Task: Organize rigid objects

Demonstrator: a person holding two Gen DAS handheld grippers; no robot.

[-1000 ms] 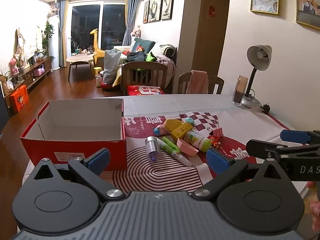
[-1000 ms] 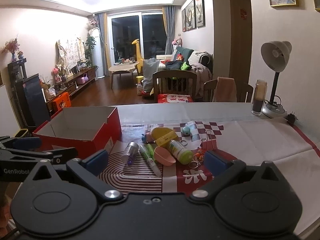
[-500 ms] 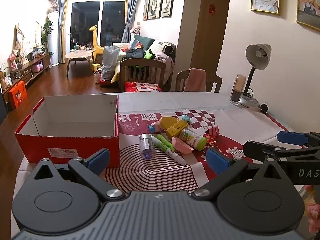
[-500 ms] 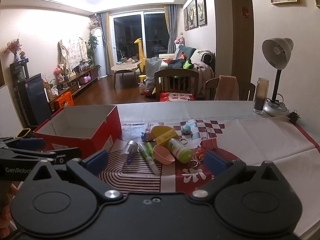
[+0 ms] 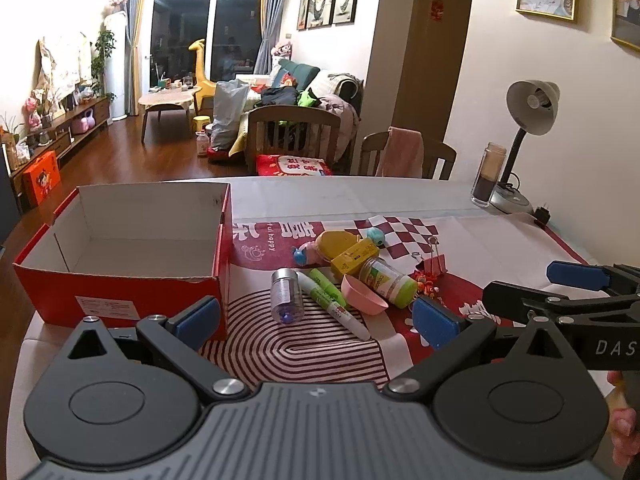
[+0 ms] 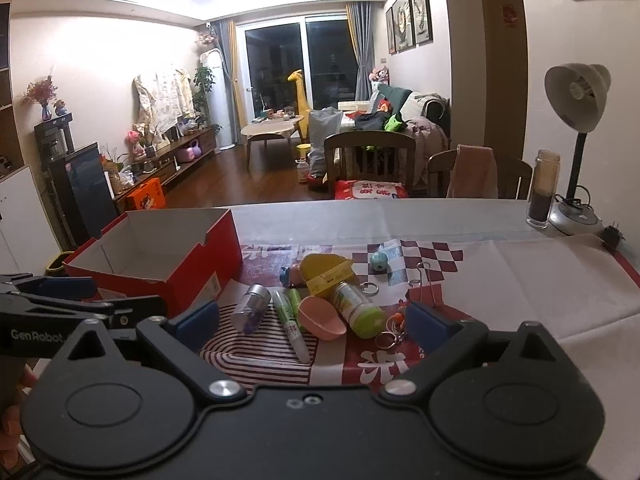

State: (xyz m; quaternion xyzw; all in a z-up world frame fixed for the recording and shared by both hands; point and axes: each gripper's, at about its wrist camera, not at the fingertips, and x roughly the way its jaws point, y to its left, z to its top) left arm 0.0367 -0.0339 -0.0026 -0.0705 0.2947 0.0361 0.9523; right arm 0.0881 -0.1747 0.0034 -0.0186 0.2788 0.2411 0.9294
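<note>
**Pre-grasp: both grippers spread, nothing picked yet**

Left wrist view: left gripper (image 5: 316,318) spread wide, empty. Open red cardboard box (image 5: 120,256) at 10 o'clock, looks empty. Clear glass vial (image 5: 286,296) and green-white marker pen (image 5: 334,304) at 12.

Right wrist view: right gripper (image 6: 314,320) spread, empty. Pink plastic scoop (image 6: 322,320) touching green-capped bottle (image 6: 358,310) at 12. Next, likely: descend, pinch one item, carry it to the box.

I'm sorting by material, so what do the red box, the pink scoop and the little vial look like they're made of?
Red box: likely cardboard, matte, with a torn, pale raw edge and folded flaps. Pink scoop: probably moulded plastic, smooth and opaque. Vial: clear glass or plastic, I cannot tell which, with a silvery, metallic-looking cap.
</note>
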